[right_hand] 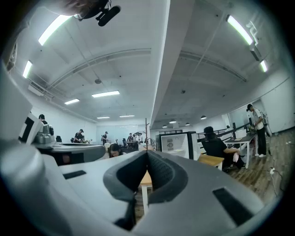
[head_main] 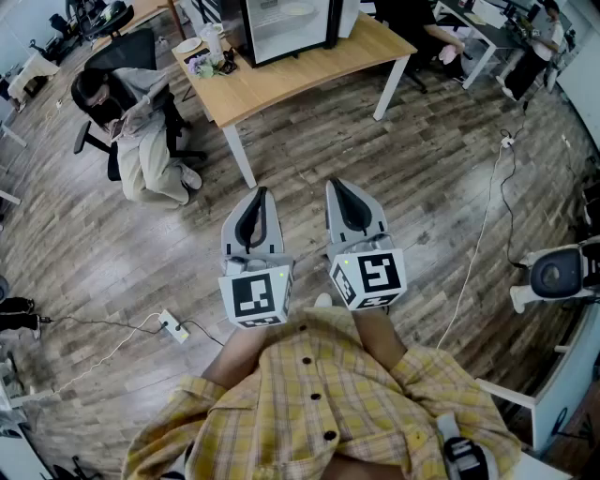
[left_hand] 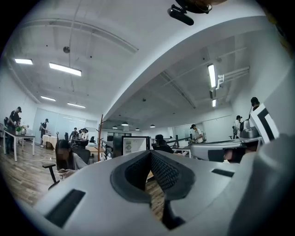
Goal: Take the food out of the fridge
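A small fridge (head_main: 286,28) with a pale glass door stands on a wooden table (head_main: 309,75) far ahead; its contents cannot be made out. It shows small in the left gripper view (left_hand: 133,145) and in the right gripper view (right_hand: 177,144). My left gripper (head_main: 260,192) and right gripper (head_main: 339,185) are held side by side over the wooden floor, well short of the table and pointing toward it. Both are shut with nothing between the jaws, whose tips meet in the left gripper view (left_hand: 150,152) and the right gripper view (right_hand: 147,152).
A person sits in an office chair (head_main: 141,122) left of the table. A cup and small items (head_main: 208,56) lie on the table's left end. A power strip (head_main: 173,326) and cables lie on the floor. A round device (head_main: 558,272) stands at the right.
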{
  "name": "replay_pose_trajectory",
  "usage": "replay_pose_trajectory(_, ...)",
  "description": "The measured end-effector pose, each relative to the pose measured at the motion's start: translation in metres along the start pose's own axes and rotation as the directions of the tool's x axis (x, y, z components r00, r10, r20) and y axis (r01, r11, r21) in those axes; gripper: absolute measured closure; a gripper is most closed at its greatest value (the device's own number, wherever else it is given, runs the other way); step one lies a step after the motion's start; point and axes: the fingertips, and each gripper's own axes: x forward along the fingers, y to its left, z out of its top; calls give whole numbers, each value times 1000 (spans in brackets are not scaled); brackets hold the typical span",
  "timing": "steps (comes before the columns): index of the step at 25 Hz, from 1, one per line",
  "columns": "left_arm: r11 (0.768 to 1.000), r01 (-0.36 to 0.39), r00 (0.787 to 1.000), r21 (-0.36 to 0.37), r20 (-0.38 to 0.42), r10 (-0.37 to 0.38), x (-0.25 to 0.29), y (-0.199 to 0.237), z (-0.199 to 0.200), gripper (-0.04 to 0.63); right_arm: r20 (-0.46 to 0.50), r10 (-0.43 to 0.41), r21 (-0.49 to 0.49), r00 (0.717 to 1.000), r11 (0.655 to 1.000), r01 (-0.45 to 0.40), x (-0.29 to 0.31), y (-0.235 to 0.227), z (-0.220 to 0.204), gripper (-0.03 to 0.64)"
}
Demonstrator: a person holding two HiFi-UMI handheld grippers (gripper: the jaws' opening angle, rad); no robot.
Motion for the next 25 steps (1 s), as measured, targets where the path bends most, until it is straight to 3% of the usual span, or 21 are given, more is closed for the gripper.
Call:
replay_pose_trajectory(9, 1000, -3, 1000, -14, -20, 2, 6, -31, -8, 589, -23, 19, 1, 1000, 1000, -19, -15, -25, -5, 609)
replay_pose_trajectory(14, 1000, 9, 1000, 3, 13, -9, 19, -59, -5, 588, -22, 32, -2, 999, 999, -32, -22, -46, -6, 609)
replay_pose_trajectory(25, 1000, -13, 999, 12, -30, 13, 48, -93, -33, 589, -39, 28, -5, 999, 1000, -28, -22, -91, -23, 609)
